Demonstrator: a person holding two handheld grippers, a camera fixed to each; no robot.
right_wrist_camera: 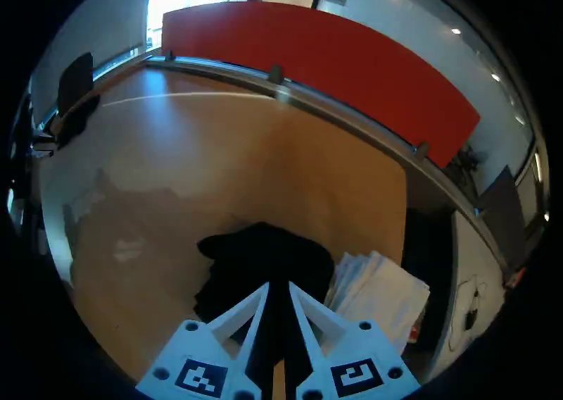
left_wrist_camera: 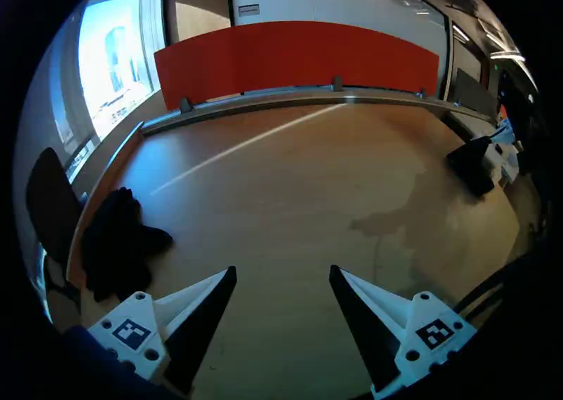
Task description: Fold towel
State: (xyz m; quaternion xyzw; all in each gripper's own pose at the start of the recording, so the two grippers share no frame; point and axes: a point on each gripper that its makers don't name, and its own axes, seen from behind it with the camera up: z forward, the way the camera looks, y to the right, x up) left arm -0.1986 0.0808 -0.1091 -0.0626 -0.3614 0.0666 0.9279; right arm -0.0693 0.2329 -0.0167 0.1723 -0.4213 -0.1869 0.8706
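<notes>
- Looking along the left gripper [left_wrist_camera: 282, 269] in the left gripper view, its two fingers stand wide apart with nothing between them.
- Bare wooden table [left_wrist_camera: 295, 189] shows in the gap and runs on well ahead of the tips.
- Left of the left finger, near the table's edge, lies a dark heap [left_wrist_camera: 119, 241] of cloth, apart from the finger.
- A chair [left_wrist_camera: 49, 203] stands farther left, past the heap, under a bright window [left_wrist_camera: 112, 62].
- Far ahead of the tips a red panel [left_wrist_camera: 302, 55] stands along the table's back edge.
- Off to the right, well beyond the right finger, sits a dark shape [left_wrist_camera: 470, 164] with white bits beside it, too small to tell.
- In the right gripper view, the right gripper [right_wrist_camera: 278, 284] has its fingers drawn narrow, a thin slit between them.
- The dark towel [right_wrist_camera: 267, 255] lies crumpled on the table right at the tips and just ahead of them; whether they pinch the cloth, I cannot tell.
- Just right of the right finger, touching the towel's edge, lies a white stack [right_wrist_camera: 380, 291] of folded sheets.
- The panel crosses far ahead, and the heap shows far off to the left.
</notes>
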